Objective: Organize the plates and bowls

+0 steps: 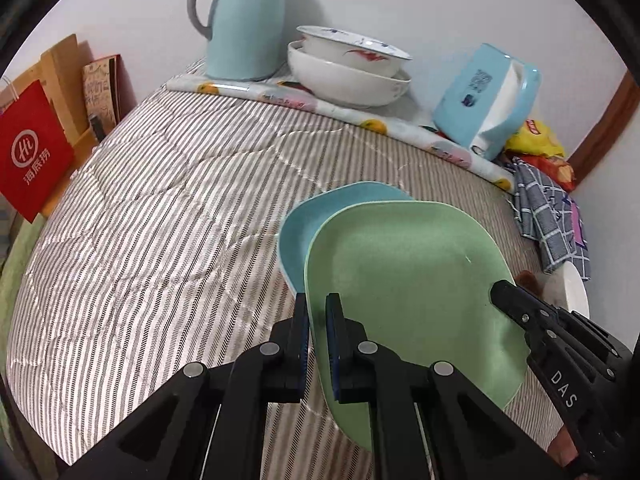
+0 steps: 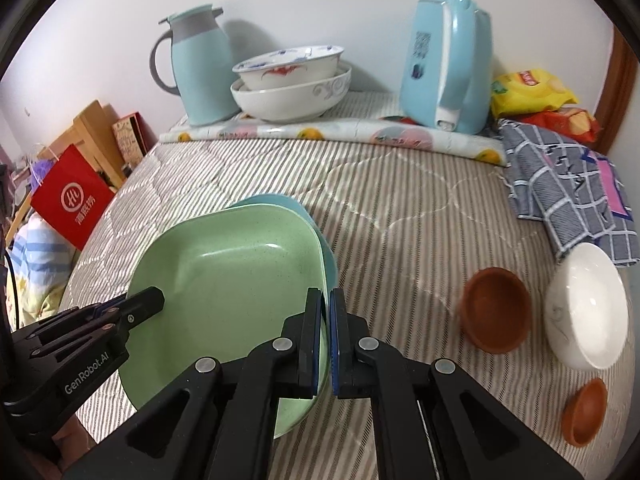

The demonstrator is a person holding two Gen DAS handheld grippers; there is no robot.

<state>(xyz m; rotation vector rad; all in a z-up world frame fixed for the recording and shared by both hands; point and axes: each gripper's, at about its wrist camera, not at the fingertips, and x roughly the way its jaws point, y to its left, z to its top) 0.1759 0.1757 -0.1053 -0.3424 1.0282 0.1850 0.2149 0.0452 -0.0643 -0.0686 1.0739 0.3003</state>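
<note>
Both tongs are clamped on the green plate (image 2: 224, 280), one on each side: the left tongs (image 1: 316, 340) pinch its left rim and the right tongs (image 2: 326, 336) pinch its right rim, with the jaws pressed nearly together on the thin edge. The green plate sits tilted, stacked over a blue plate (image 1: 316, 224) whose edge peeks out behind it; whether the blue plate is also caught between the jaws I cannot tell. The pair hangs just over the striped quilt (image 2: 400, 208) of a bed. To the right on the quilt lie a brown bowl (image 2: 496, 314) tipped on its side, a white bowl (image 2: 586, 312) just beside it, and a smaller brown bowl (image 2: 586, 412) nearer the edge. At the far end, against the wall, two white bowls (image 2: 292, 88) are nested on a patterned cloth (image 2: 320, 132), between a pale blue jug (image 2: 200, 68) and a blue kettle (image 2: 448, 68). A checked cloth (image 2: 560, 184) and snack packets (image 2: 528, 88) lie to the right, and a red paper bag (image 2: 72, 200) stands off the bed's left side.
</note>
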